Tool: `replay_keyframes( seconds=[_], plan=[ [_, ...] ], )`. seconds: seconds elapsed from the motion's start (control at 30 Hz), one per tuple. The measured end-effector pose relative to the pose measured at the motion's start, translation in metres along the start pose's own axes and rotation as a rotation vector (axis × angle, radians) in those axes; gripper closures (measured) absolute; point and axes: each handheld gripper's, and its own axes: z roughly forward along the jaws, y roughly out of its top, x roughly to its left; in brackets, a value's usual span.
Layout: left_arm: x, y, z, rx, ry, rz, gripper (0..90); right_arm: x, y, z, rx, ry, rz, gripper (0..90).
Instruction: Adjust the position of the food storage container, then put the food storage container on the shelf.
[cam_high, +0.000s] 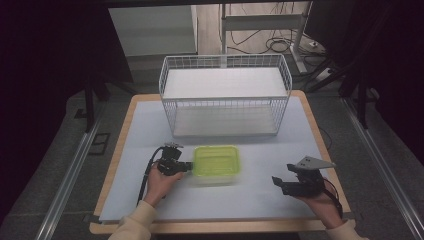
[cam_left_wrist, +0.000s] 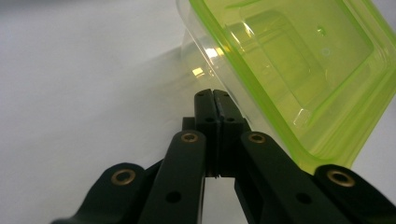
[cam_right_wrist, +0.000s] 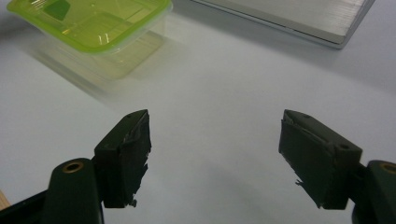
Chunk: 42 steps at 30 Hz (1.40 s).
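Observation:
A clear plastic box with a lime-green lid (cam_high: 216, 162) sits in the middle of the white mat. My left gripper (cam_high: 189, 165) is at the box's left side, held by a hand that comes in from below. In the left gripper view its jaws (cam_left_wrist: 213, 95) are pressed together with nothing between them, and their tips rest against the clear wall just under the green lid (cam_left_wrist: 289, 60). My right gripper (cam_high: 281, 183) rests near the front right of the mat, apart from the box. Its jaws (cam_right_wrist: 215, 116) stand wide open and empty, with the box (cam_right_wrist: 93, 28) farther off.
A white wire basket (cam_high: 225, 95) with a white floor stands behind the box at the back of the mat; its base edge (cam_right_wrist: 299, 16) is in the right gripper view. The mat lies on a wooden table (cam_high: 320, 135). Cables trail from both grippers.

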Motion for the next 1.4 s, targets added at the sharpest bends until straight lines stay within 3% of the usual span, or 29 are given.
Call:
replay_keyframes(
  seconds=[0.3,0.47,0.67,0.83,0.97,1.07,1.1,1.2,1.3,1.4],
  plan=[
    [-0.013,0.008,0.015,0.009,-0.011,0.026,90.0,0.000,0.000,-0.001,-0.001,-0.001,0.002,25.2],
    [-0.010,0.007,0.012,0.013,0.004,0.034,90.0,0.000,-0.001,0.000,0.001,-0.002,0.000,25.2],
    [-0.003,-0.002,-0.009,-0.036,-0.006,0.012,90.0,0.000,0.000,-0.002,-0.026,0.005,0.012,24.3],
    [-0.012,-0.010,-0.033,-0.094,-0.025,0.042,89.9,0.000,0.000,-0.001,-0.031,0.014,0.012,23.8],
    [-0.016,-0.017,-0.045,-0.118,-0.047,0.044,87.8,0.000,0.000,-0.001,-0.039,0.024,0.016,23.6],
    [-0.018,-0.017,-0.049,-0.128,-0.064,0.036,74.4,0.000,0.000,0.000,-0.044,0.033,0.018,23.5],
    [-0.021,-0.018,-0.053,-0.156,-0.065,0.029,69.6,0.000,0.001,0.001,-0.045,0.048,0.023,23.7],
    [-0.022,-0.016,-0.056,-0.161,-0.094,0.008,49.6,0.000,0.001,0.001,-0.046,0.060,0.026,23.7],
    [-0.023,-0.017,-0.057,-0.157,-0.157,-0.026,41.3,-0.001,0.002,0.001,-0.047,0.097,0.064,24.4],
    [-0.023,-0.018,-0.058,-0.167,-0.184,-0.044,37.1,-0.001,0.004,0.002,-0.053,0.123,0.076,25.2]
  ],
)
